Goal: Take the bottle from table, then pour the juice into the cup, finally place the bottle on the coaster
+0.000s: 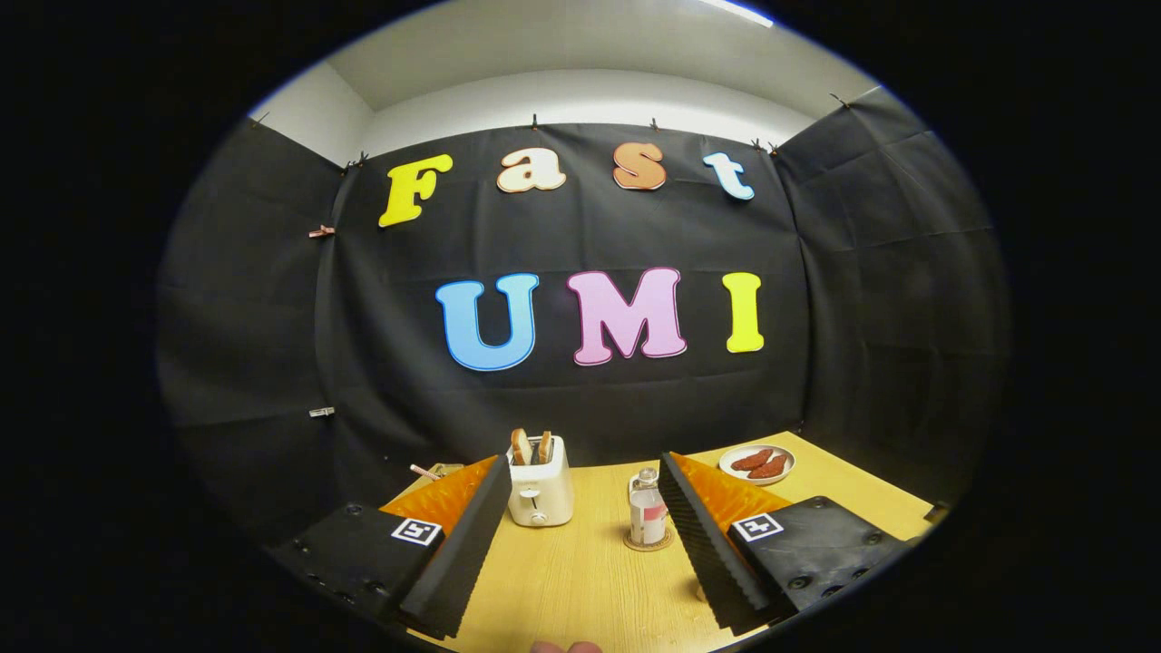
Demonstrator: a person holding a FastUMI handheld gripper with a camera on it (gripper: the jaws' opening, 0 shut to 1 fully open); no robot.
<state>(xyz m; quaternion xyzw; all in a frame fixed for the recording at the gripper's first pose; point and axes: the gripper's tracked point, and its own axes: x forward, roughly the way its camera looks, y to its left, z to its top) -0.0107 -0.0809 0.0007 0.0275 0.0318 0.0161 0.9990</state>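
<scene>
The small clear plastic bottle (647, 509), holding pale liquid, with a red-and-white label, stands upright on a round brown coaster (648, 542) near the middle of the light wooden table (580, 580). The gripper (587, 531) hangs released, its fingers spread wide and touching nothing; the bottle stands ahead of them, just beside the right finger. A white toaster (539, 490) with two bread slices stands to the bottle's left, toward the table's back edge. A white plate (757, 464) carrying two reddish-brown pieces lies near the back right corner.
</scene>
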